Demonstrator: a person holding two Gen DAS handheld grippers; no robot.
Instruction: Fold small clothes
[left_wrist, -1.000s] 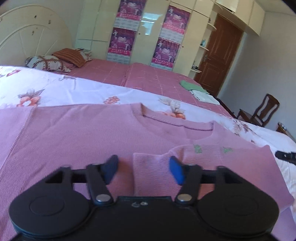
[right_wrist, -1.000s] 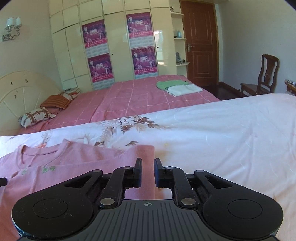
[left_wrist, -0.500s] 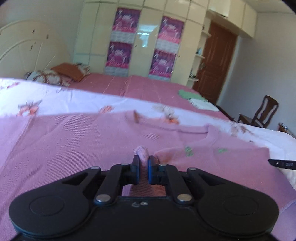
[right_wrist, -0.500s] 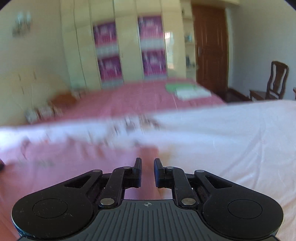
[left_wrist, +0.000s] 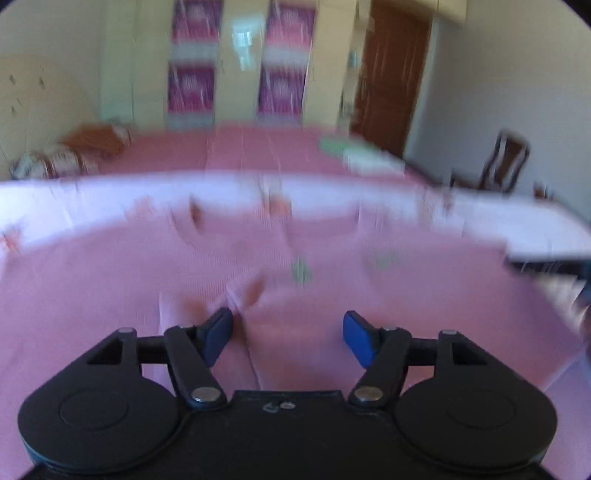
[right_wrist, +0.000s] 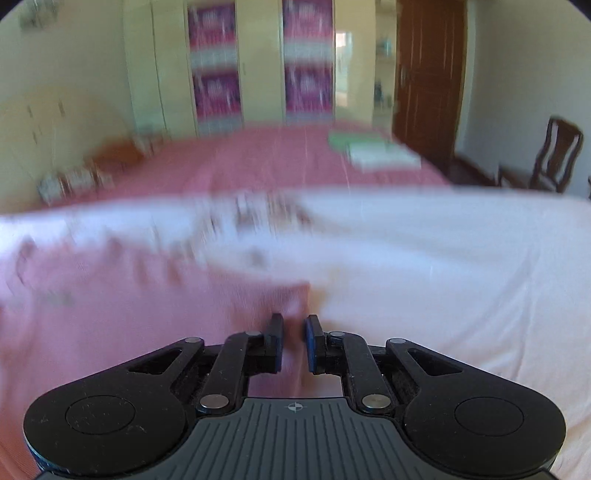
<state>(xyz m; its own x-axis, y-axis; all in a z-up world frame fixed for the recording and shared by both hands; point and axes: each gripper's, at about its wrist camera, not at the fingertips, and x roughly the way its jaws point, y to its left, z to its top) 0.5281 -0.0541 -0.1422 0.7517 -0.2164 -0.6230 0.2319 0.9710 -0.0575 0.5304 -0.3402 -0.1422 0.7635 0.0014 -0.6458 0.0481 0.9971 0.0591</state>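
A pink knitted sweater (left_wrist: 147, 288) is spread on the white floral bedsheet (right_wrist: 443, 266) of the near bed, its neckline toward the far side. Both views are blurred by motion, so fine detail cannot be read. A folded-in part of the garment, probably a sleeve, is seen lying over the body of the sweater just ahead of the left gripper (left_wrist: 288, 338), whose blue-padded jaws stand wide apart with nothing between them. The right gripper (right_wrist: 294, 341) is placed at the sweater's right-hand edge, where pink cloth meets the white sheet; its jaws are drawn close together and pink fabric is seen in the narrow gap, so the edge is judged to be clamped. The fold is judged to be at an early stage: one part has been turned in, while the rest of the sweater lies flat and unfolded. On the far pink bed, green and white folded clothes (right_wrist: 373, 149) are visible.
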